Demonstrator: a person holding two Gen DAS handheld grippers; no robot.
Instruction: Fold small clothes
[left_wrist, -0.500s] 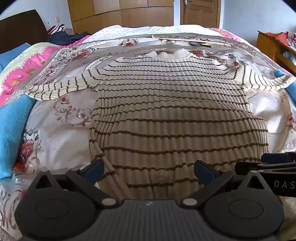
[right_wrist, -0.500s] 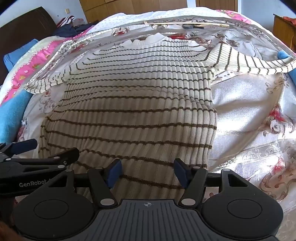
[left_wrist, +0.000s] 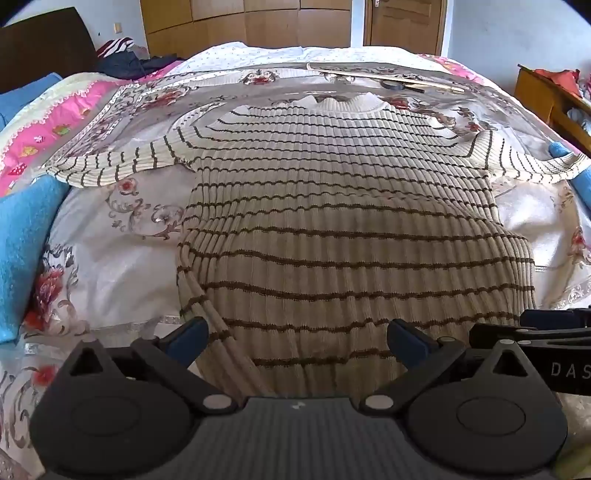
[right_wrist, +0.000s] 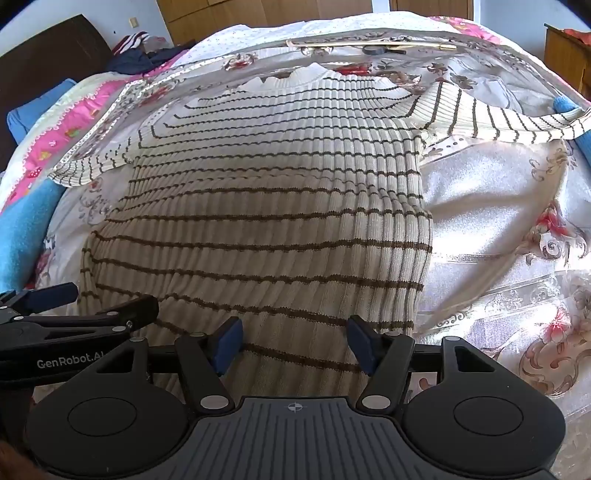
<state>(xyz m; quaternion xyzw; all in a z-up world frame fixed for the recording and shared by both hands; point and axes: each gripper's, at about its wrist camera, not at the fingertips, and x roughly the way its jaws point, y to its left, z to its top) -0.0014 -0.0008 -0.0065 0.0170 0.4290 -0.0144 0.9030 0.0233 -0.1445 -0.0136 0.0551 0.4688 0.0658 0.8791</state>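
So: striped sweater (left_wrist: 332, 221) spread flat on floral bedspread (left_wrist: 122, 266), collar at 12 o'clock, sleeves out toward 9 and 3; no fold made, whole job left. Left gripper (left_wrist: 297, 338) jaws wide, over hem, empty. Right gripper (right_wrist: 295, 341) likewise parted, holding nothing. Readable: "GenRobot.AI", "DAS".

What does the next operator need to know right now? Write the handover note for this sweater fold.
Left gripper: open, over the hem's left part, nothing held.
Right gripper: open, over the hem's right part, nothing held.
Striped sweater: lies spread on the floral bedspread, collar far, hem near, both sleeves out sideways. The left hem corner is bunched into ridges.
Done: sweater laid out; no fold visible.
Left: probably fold in the sleeves, then take the hem up toward the collar.
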